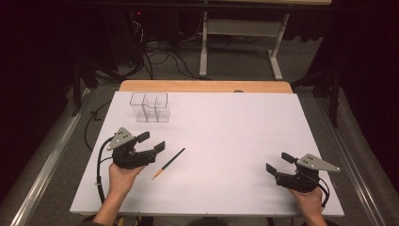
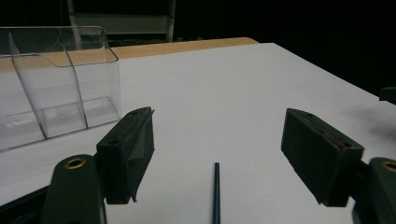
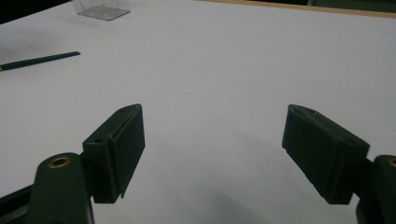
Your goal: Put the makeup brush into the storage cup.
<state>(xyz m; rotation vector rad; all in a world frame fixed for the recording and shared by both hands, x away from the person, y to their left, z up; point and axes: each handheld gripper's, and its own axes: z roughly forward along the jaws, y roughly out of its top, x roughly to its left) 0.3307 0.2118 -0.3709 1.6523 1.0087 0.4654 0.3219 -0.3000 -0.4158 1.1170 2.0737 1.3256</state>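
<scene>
Your left gripper (image 1: 151, 142) stands with jaws spread wide and empty, just short of the pencil (image 1: 169, 163), which lies flat on the white table (image 1: 226, 127), nearer you than the clear organizer (image 1: 150, 107). Keep the jaws square across the shaft before closing. Your right gripper (image 1: 277, 162) rests well right of the pencil, likewise spread and empty. The pencil's near end is cut off in the left gripper view; its tip looks orange, though I cannot be certain.

Dim room, grey carpet (image 1: 235, 66), white desk frame (image 1: 244, 28), tangled cables (image 1: 160, 56)
</scene>
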